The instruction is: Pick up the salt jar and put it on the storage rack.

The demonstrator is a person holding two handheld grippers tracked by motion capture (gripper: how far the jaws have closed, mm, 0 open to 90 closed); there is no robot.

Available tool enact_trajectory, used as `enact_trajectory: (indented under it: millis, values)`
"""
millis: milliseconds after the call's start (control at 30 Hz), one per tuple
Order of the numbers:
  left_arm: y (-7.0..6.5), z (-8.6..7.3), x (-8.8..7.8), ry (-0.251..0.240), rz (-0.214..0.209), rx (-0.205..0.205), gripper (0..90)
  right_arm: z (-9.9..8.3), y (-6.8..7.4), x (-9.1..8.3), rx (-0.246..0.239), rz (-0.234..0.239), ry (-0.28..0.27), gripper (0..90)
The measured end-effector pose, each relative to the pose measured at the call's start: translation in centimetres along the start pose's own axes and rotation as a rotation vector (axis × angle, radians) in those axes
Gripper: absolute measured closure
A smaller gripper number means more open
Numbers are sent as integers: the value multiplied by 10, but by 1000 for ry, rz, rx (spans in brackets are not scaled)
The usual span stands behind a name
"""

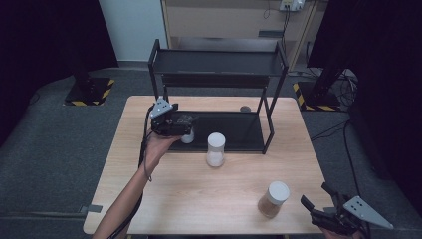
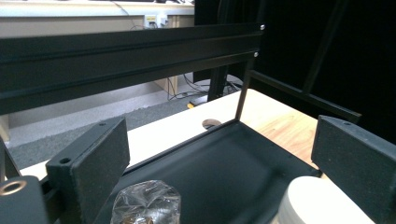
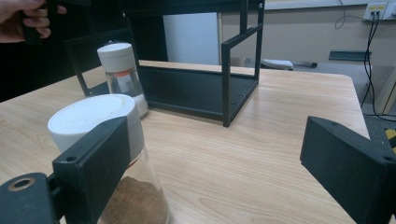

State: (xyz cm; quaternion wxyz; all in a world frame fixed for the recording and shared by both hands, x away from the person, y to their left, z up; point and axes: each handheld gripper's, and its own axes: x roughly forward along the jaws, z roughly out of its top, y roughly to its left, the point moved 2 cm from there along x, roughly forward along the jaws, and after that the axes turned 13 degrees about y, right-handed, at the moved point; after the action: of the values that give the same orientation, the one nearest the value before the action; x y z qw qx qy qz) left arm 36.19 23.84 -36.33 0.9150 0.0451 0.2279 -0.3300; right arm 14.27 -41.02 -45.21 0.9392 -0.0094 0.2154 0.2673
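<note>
A black two-tier rack stands at the back of the wooden table. My left gripper hovers open over the left end of its lower tray, jaws pointing right. Just below it a small clear container rests on the tray; in the left gripper view this container lies under the open gripper, untouched. A white-lidded jar of white powder stands before the rack. My right gripper is open at the front right, beside a white-lidded jar of brown powder.
In the right gripper view the brown jar stands partly behind the left jaw, not between the pads, with the white jar and rack beyond. A cable hole sits behind the tray. Bare tabletop lies at the front left.
</note>
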Motion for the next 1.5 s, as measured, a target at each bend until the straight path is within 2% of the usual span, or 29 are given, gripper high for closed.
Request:
enact_trajectory:
  millis: [500,800,1067,1500]
  values:
    - [-12,-2,-44,-26,-69,74,0,0,1,1,-1,-5,3,90]
    - [-20,-8,-62,-62,-95,88,0,1,1,1,-4,-7,5,90]
    - [-27,-24,-79,-94,-113,97,0,0,1,1,-3,-7,3,90]
    - [-38,-58,-103,-114,-81,120,0,1,2,1,-4,-11,6,90]
